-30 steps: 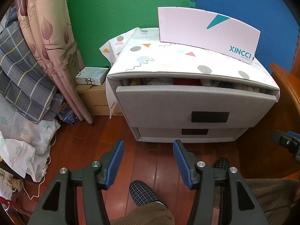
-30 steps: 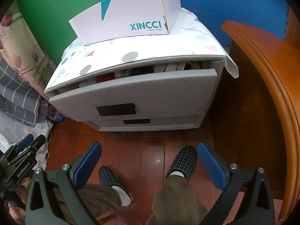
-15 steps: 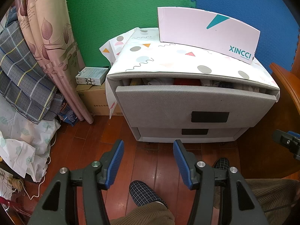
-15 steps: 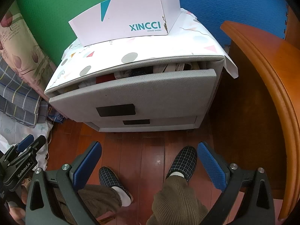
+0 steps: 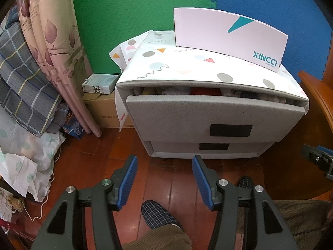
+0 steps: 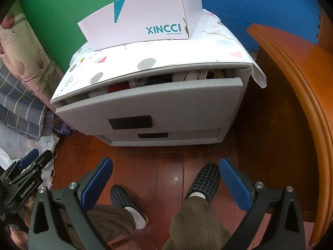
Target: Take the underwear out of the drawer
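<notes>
Both grippers sit low in my views with nothing between their blue pads: my left gripper [image 5: 164, 179] at the bottom centre of the left wrist view has its jaws parted, and my right gripper [image 6: 165, 179] at the bottom of the right wrist view is spread wider. Starting at the left edge of the left wrist view, I see a plaid cloth [image 5: 22, 83] and a pink leaf-print curtain [image 5: 54, 41] hanging down to the wooden floor [image 5: 116, 154]. Just right of the curtain, a small box [image 5: 100, 83] lies on a cardboard carton [image 5: 104, 110]. At frame centre stands the grey nightstand [image 5: 208, 148], covered by a patterned sheet [image 5: 187, 66] with a white XINCCI shoebox [image 5: 226, 35] on top. Its top drawer [image 5: 208, 114] is pulled out a little, and in the gap along its upper edge I can see crumpled clothes [image 5: 205, 90], red and pale; the underwear is probably among them, though I cannot pick it out. Below it the lower drawer [image 5: 208, 146] is closed. At the far right of the right wrist view curves an orange wooden edge [image 6: 301, 79]. Plaid slippers [image 6: 205, 179] rest on the floor between my right gripper's fingers.
</notes>
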